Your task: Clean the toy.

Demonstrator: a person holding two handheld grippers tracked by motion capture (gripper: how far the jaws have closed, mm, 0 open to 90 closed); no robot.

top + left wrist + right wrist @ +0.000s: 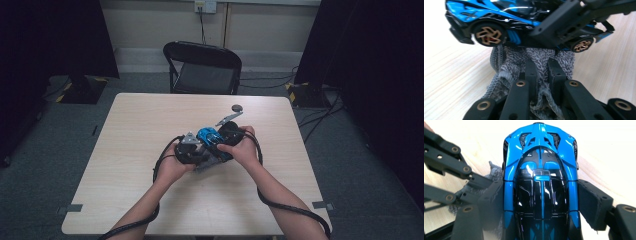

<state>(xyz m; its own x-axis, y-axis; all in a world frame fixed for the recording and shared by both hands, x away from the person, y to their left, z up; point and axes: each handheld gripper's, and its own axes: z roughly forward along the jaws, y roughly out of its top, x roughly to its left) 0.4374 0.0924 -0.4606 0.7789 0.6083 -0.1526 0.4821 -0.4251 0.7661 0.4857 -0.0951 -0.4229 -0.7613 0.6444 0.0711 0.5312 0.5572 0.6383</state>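
Note:
A blue and black toy car (540, 182) with bronze wheels is gripped by its two sides in my right gripper (541, 203), whose jaws press its doors. Under the car lies a grey knitted cloth (511, 62), and my left gripper (541, 66) is shut on a fold of it, just below the car (499, 15). In the high view both hands meet at the table's middle, with the left gripper (202, 154), the right gripper (216, 142), the car (206, 135) and the cloth (212, 164) bunched together. The left gripper's linkage (461, 177) crosses the right gripper view's left side.
A small grey lever-shaped piece (228, 119) and a dark round disc (237, 108) lie just beyond the hands. The light wooden table (150, 115) has bare room to the left and front. A black folding chair (205, 67) stands behind its far edge.

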